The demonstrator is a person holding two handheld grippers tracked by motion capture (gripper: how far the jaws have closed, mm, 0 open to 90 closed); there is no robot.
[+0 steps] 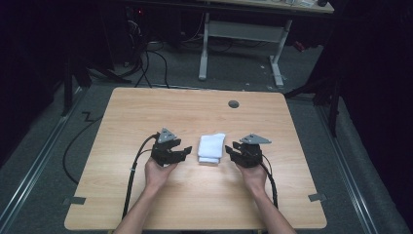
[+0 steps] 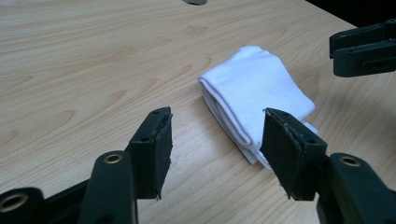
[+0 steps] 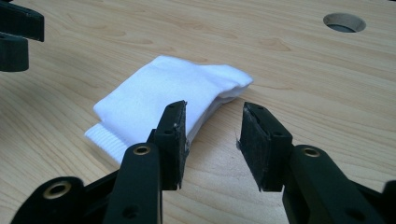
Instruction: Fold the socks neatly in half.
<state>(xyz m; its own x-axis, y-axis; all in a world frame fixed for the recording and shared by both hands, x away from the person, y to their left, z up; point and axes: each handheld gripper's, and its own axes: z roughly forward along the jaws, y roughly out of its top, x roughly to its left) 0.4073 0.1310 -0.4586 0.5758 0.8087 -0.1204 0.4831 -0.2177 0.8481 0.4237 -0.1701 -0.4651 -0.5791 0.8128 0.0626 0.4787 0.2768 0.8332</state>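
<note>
High view: folded white sock point(image 1: 211, 148) lying on the desk point(image 1: 146, 107) nearer the front edge than the back, midway between left gripper point(image 1: 181, 154) and right gripper point(image 1: 230, 150), about equally near to both; long axis running front to back.

Left gripper view: jaws apart, nothing between them; sock ahead and toward the right pad point(image 2: 280, 149), which covers the near corner. Right gripper's tips cut off at the upper right.

Right gripper view: jaws apart and empty; sock point(image 3: 159, 93) ahead-left, partly behind the left pad point(image 3: 175, 140). Number of layers hard to make out.
</note>
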